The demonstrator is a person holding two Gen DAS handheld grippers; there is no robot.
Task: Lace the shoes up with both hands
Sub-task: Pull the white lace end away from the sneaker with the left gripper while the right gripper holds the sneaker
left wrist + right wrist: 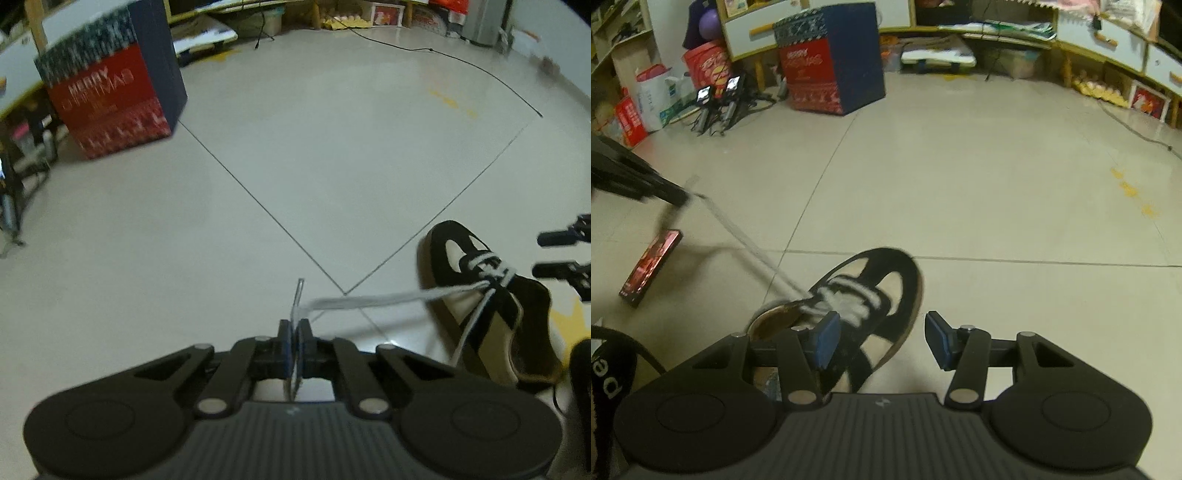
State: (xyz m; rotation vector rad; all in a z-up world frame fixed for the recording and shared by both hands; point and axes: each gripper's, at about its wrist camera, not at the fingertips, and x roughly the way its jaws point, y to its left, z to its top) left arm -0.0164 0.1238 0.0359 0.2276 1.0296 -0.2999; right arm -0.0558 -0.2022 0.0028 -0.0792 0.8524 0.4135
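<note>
White lace (369, 301) runs taut from shoe (491, 306).

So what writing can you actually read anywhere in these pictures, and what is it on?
"MERRY": on the red front of the big box.
Second line on that box: probably "CHRISTMAS", too blurred to be sure.
"ed": white letters on a black strap, cut off at the edge.
Red boxes and bags by the shelves: print too small to read.
Flat red box on the floor: unreadable.
</note>
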